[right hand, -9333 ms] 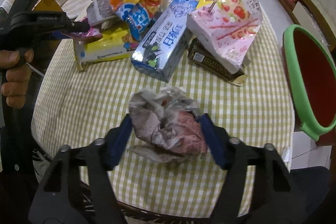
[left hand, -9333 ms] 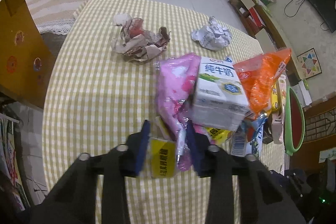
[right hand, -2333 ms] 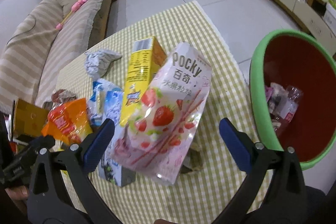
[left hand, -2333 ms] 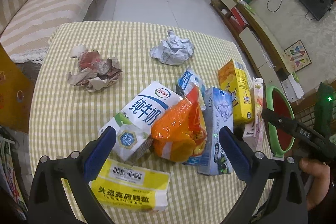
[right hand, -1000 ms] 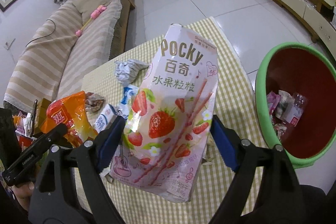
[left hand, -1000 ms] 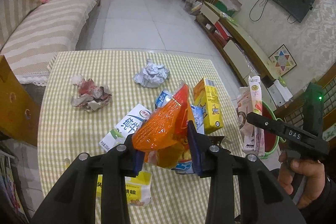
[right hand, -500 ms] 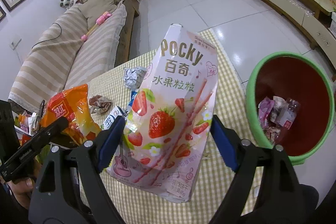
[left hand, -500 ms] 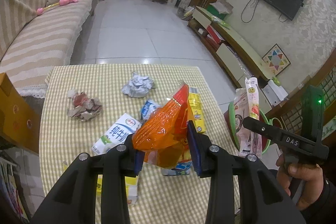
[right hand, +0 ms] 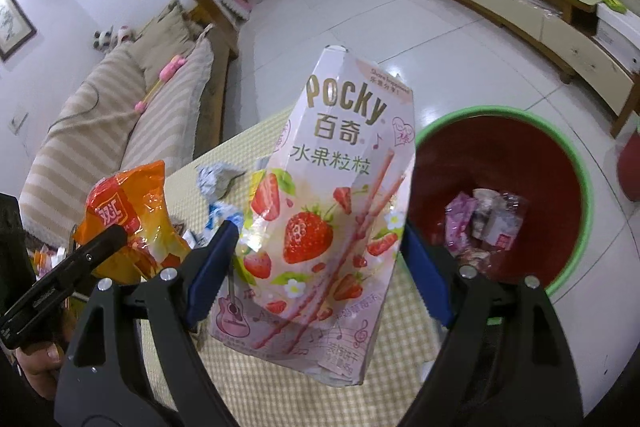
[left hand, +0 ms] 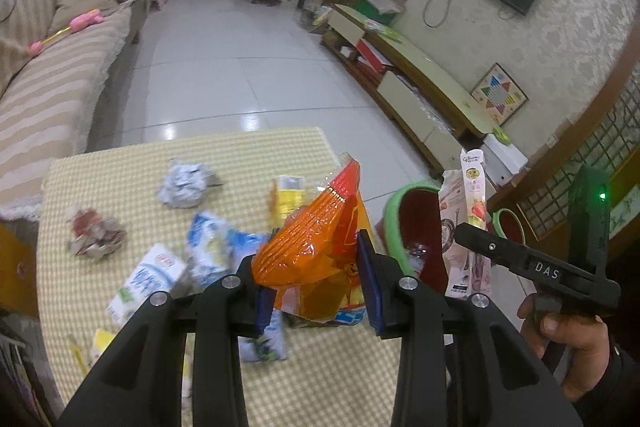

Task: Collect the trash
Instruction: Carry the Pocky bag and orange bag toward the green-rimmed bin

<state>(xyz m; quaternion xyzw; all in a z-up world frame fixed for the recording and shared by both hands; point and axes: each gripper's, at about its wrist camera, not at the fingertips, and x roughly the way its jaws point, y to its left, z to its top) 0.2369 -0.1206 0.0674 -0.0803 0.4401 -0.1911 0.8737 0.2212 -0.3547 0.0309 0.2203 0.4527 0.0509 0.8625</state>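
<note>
The right tool (right hand: 320, 259) gripped the pink strawberry Pocky carton (right hand: 332, 211) upright, with the green-rimmed red bin (right hand: 576, 163) just to its right and nearer than to the left tool (left hand: 316, 279), which clenched the crinkled orange snack bag (left hand: 316, 247) over the bench (left hand: 120, 171).
</note>
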